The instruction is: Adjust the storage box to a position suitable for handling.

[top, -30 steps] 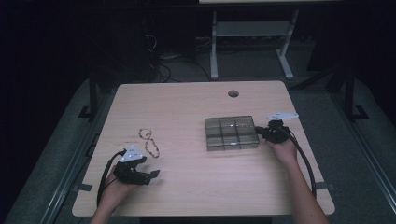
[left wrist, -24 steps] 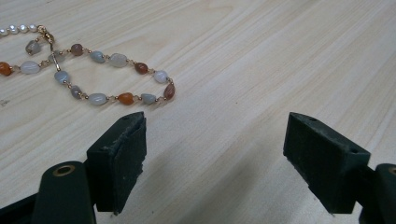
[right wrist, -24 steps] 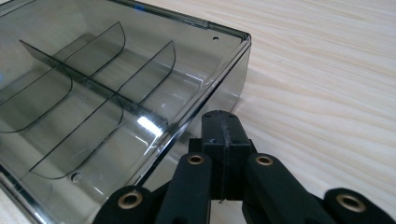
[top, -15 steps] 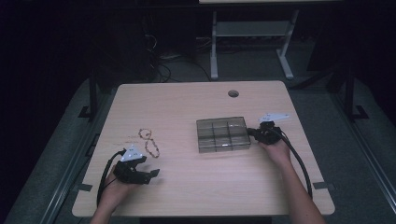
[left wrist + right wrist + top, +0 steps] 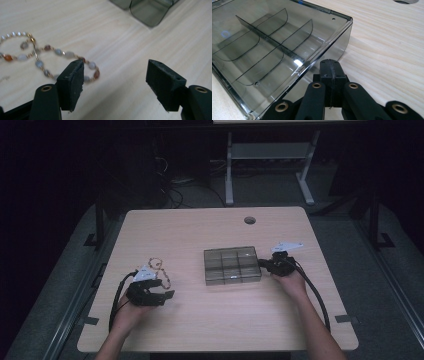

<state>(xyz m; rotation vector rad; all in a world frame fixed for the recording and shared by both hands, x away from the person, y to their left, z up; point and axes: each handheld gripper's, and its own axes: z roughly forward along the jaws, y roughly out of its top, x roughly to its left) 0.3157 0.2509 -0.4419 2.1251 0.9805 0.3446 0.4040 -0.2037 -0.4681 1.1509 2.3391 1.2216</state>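
Two grippers over a light wood table point(image 5: 215, 320). Biggest item: clear grey divided box point(image 5: 232, 265), six compartments, near table centre, right of middle. Right gripper point(image 5: 266, 265) sits at the box's right edge; in the right gripper view point(image 5: 331, 71) its jaws are fully closed, pad against pad, nothing between them, and the closed tip is pressed up to the box point(image 5: 274, 47) side wall. Whether it actually touches the wall, I cannot tell for sure.

Left gripper point(image 5: 161, 296) is at the table's left front, jaws open wide, though they have just been closing a bit. In the left gripper view point(image 5: 117, 82) bare table lies between the pads. Beaded bracelet point(image 5: 45, 60) lies flat just behind the left-hand pad, partly hidden by it, outside the gap; not gripped. In the high view the bracelet point(image 5: 161, 270) lies just beyond that gripper, well apart from the box.
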